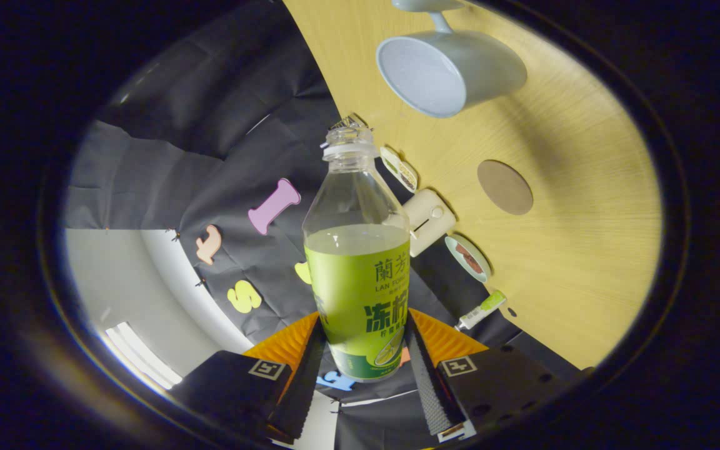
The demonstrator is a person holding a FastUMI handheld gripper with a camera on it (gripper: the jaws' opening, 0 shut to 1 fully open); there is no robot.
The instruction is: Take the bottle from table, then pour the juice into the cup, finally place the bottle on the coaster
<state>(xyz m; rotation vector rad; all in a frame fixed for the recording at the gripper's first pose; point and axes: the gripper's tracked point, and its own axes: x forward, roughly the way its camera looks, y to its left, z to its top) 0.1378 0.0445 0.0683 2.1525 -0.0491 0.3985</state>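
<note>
Already the gripper (363, 347) is clamped on the bottle (357, 262) low on its labelled body, lifted between the fingers — uncapped, over half full, so likely weighty and sloshy, thin-walled; the cup (450, 72) lies beyond — coaster (505, 187) nearer.

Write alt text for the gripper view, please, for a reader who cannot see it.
The gripper is shut on an uncapped juice bottle, lifted and tilted. Beyond it on the wooden table are a pale cup and a round coaster.
</note>
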